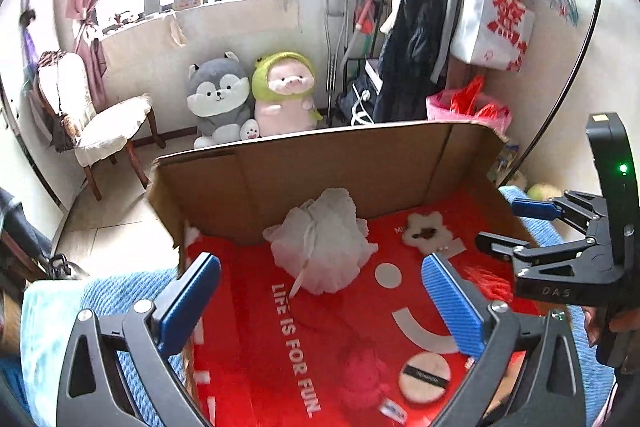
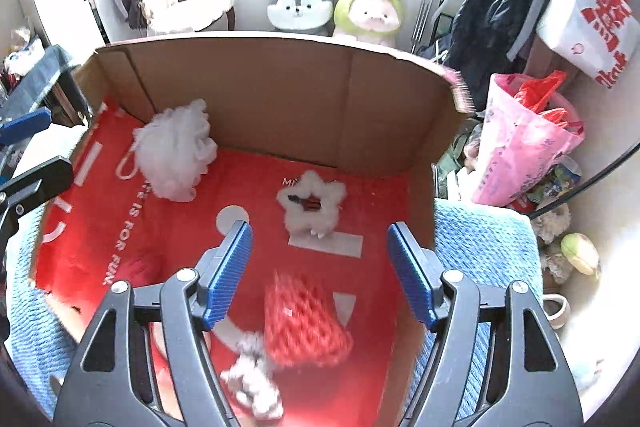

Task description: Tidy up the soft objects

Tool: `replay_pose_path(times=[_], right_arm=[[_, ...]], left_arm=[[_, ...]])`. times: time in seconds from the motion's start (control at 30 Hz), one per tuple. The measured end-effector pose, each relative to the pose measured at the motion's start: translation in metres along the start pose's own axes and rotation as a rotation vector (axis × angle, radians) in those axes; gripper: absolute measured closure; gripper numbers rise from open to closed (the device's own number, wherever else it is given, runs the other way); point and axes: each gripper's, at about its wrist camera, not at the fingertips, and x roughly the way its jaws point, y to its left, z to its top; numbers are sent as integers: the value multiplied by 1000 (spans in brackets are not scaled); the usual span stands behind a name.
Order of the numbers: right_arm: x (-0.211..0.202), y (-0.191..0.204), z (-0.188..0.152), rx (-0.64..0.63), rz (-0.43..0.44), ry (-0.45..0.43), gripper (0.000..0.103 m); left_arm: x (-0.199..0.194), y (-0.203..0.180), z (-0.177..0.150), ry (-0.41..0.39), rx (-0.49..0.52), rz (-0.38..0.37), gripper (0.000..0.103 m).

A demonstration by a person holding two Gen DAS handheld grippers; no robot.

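A cardboard box with a red printed floor holds soft objects. A white mesh bath pouf lies near its back wall. A white fluffy star-shaped clip lies to its right. A red foam net sleeve and a small white fluffy item lie below my right gripper, blurred. A round beige powder puff and a dark pink fluffy item lie near the front. My left gripper is open and empty above the box floor. My right gripper is open and empty.
The box sits on a blue knitted blanket. Behind it are two big plush toys, a chair, a clothes rack and a pink bag. Small items lie on the floor at the right.
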Motion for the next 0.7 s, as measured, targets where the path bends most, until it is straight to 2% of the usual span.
replay_pose_path(times=[0.27, 0.7], right_arm=[[-52, -9, -32, 4, -15, -74, 28], [-103, -46, -117, 64, 23, -145, 28]], left_arm=[[-50, 26, -30, -50, -75, 20, 0], [-114, 73, -120, -128, -97, 123, 0]])
